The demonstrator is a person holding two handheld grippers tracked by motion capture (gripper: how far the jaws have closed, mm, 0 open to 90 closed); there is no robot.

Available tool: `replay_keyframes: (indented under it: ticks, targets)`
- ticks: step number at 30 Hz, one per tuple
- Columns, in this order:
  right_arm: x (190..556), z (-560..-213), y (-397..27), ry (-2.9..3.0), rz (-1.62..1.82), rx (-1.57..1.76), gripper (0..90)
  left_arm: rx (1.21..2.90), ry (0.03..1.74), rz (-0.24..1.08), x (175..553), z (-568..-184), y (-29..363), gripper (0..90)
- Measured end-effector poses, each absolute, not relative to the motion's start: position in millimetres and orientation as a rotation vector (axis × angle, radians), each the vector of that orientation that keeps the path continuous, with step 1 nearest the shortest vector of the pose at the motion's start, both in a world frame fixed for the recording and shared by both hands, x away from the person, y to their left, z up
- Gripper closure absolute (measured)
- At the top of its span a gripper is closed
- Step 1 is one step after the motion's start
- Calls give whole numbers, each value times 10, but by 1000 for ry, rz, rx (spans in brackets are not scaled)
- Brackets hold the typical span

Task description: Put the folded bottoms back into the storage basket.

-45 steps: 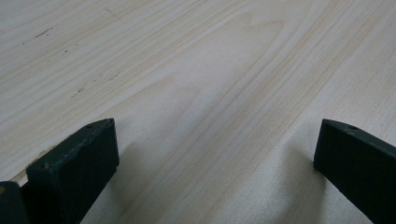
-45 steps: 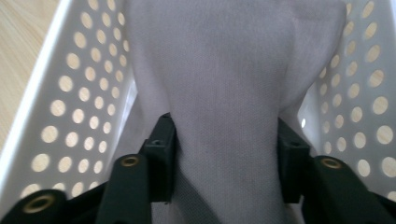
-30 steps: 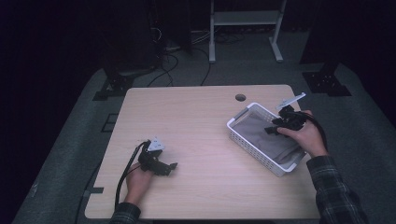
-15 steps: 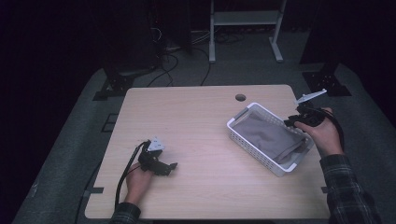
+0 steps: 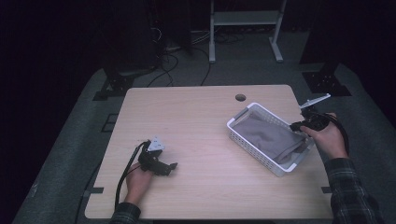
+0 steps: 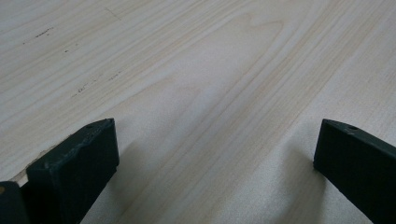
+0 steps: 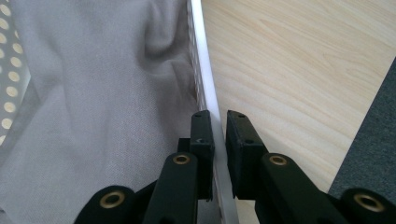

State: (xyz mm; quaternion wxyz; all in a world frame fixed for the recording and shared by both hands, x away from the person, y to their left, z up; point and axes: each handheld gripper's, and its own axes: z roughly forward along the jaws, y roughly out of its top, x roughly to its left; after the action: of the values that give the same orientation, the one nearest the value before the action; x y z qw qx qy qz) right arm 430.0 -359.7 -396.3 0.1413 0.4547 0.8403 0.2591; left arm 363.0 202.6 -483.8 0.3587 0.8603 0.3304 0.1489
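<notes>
Metal stand [image 5: 246, 28] and cables [image 5: 180, 51] behind table [image 5: 196, 121]

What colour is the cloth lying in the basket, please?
Grey; the cloth shows best in the right gripper view.

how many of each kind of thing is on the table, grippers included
white perforated basket: 1
grey cloth: 1
hand-held gripper: 2, left and right
total: 4

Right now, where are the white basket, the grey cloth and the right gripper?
white basket [image 5: 252, 148]: high view, near long wall.
grey cloth [image 7: 93, 121]: right gripper view, middle of the fabric.
right gripper [image 7: 220, 122]: right gripper view, between fingertips clamping the basket rim.
</notes>
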Motion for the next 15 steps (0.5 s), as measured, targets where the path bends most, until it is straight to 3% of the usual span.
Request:
replay_keyframes:
  ticks: [12, 15]
  targets:
    - [4242, -3957, -3440, 2431, 757, 1345, 829, 2219, 852, 384, 3630, -4838, 2026, 0]
    - [4209, -3963, -3342, 2443, 784, 1329, 785, 2219, 852, 384, 3630, -4837, 2026, 0]
